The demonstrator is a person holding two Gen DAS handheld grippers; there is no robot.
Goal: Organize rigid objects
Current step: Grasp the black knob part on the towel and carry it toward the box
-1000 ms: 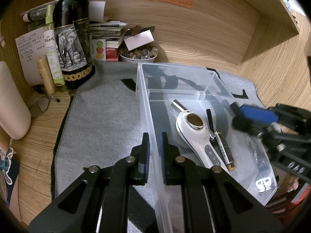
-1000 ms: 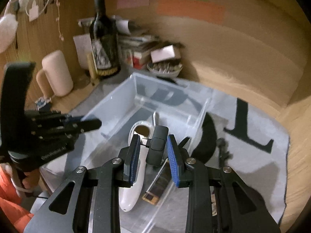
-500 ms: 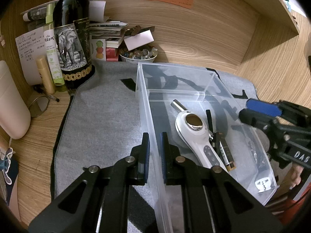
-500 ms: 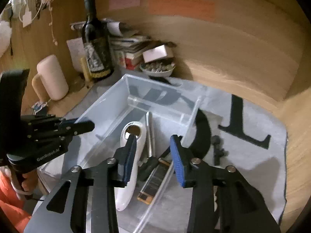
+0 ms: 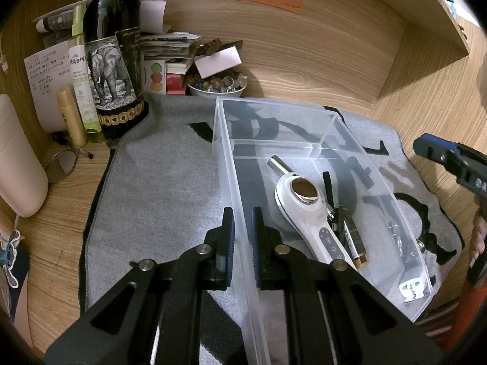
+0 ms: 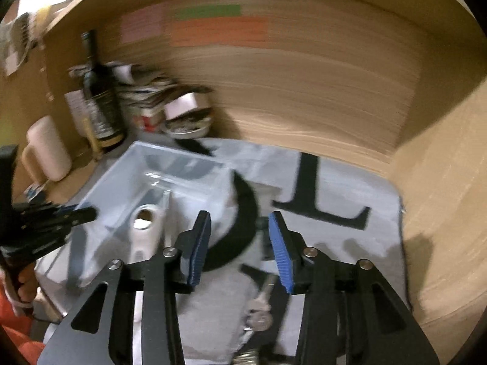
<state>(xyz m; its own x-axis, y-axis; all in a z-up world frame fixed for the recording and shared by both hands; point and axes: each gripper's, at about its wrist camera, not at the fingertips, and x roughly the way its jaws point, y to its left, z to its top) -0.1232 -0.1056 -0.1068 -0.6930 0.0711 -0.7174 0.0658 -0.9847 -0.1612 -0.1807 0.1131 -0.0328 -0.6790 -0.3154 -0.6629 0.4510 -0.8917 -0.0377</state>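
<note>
A clear plastic bin (image 5: 316,121) lies on a grey mat (image 5: 161,188). It holds a white handheld device (image 5: 307,213), a thin black item (image 5: 327,182) and a small black and gold stick (image 5: 354,240). My left gripper (image 5: 242,216) is shut on the bin's left wall. My right gripper (image 6: 239,222) is open and empty, over the mat to the right of the bin (image 6: 158,167). A set of metal keys (image 6: 261,307) lies on the mat under it. The right gripper also shows at the right edge of the left wrist view (image 5: 447,158).
A dark wine bottle (image 5: 114,60), a green spray bottle (image 5: 82,70), a bowl of beads (image 5: 217,86), stacked papers and a cream cylinder (image 5: 15,158) crowd the back left. Wooden walls close in behind and to the right.
My right gripper let go of a small black object into the bin, opened wide and swung right, off the bin and over the mat. The left gripper has not moved.
</note>
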